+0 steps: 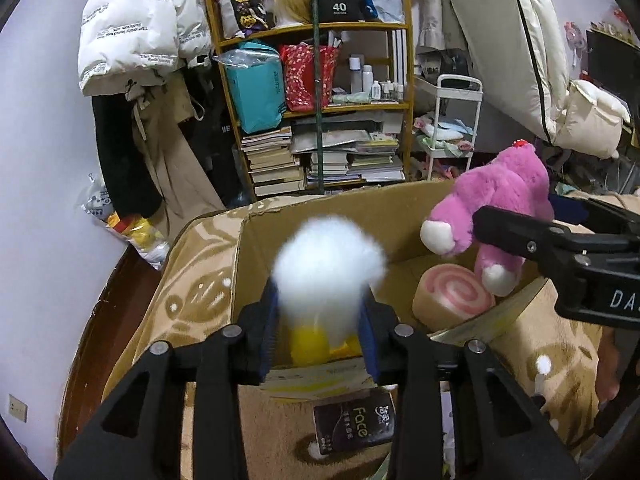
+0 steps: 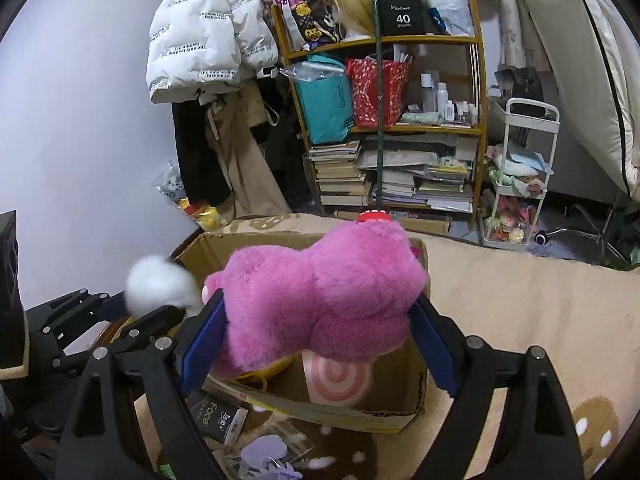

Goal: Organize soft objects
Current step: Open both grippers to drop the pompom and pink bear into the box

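Left tool (image 1: 320,320) pinches the white plush (image 1: 328,264), right tool (image 2: 316,328) grips the pink bear (image 2: 320,296); lower both well inside the box (image 2: 416,380) before releasing.

We see the cardboard box (image 1: 320,204) open on top; the swirl cushion (image 1: 454,294) fills its right side, the left looks clear.

You're looking at a fluffy white plush (image 1: 326,264) with yellow feet, hanging upright over the open cardboard box (image 1: 248,248). The pink plush bear (image 2: 320,300) is hanging over the same box, white paws dangling, above a pink swirl-roll cushion (image 1: 452,296) lying inside.
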